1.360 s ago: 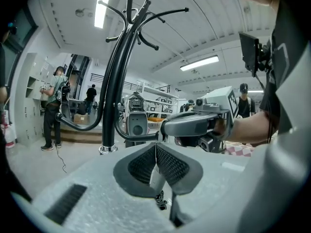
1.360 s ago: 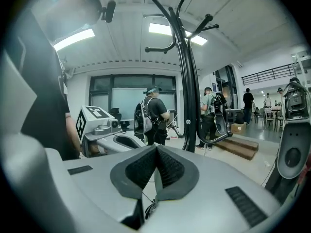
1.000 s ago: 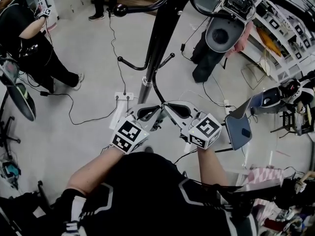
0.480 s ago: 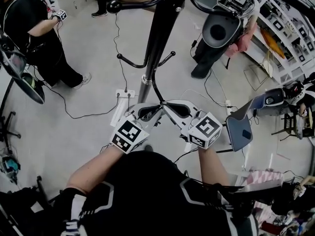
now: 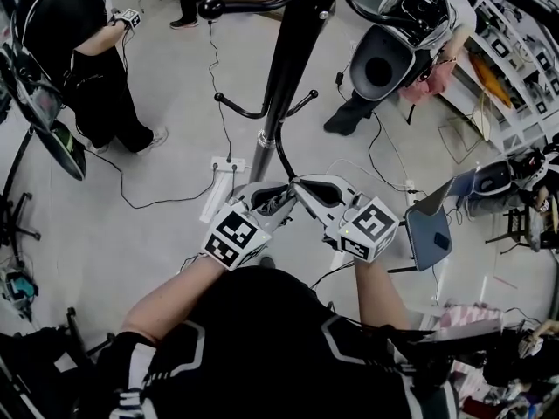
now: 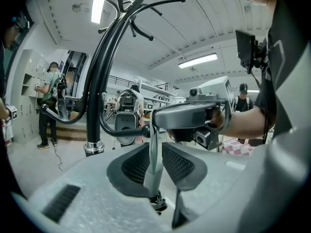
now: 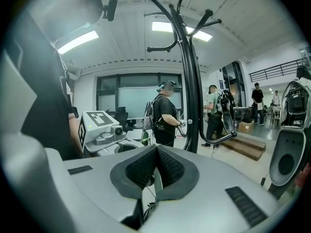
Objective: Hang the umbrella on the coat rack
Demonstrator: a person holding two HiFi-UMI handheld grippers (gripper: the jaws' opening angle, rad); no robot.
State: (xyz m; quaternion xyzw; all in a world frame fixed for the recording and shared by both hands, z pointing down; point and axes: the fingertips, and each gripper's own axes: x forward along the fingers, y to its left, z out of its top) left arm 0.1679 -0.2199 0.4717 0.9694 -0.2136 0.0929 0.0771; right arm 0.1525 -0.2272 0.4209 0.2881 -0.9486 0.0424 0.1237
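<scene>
A black coat rack stands straight ahead, and one low hook curves toward my hands. In the left gripper view its ball tip sits just behind a thin grey strip of the umbrella. My left gripper is shut on that strip. A dark bundle hangs below the jaws. My right gripper meets the left one tip to tip, shut on the same pale strip. The rest of the umbrella is hidden under the grippers.
A white power strip and black cables lie on the floor by the rack's base. One person stands at the far left, another wearing a rig behind the rack. A blue-grey screen on a stand is to the right, with shelves beyond it.
Both grippers stay pressed together at the low hook, shifting only slightly up and to the right. The person behind the rack has stepped further right; the head view has tilted a little.
</scene>
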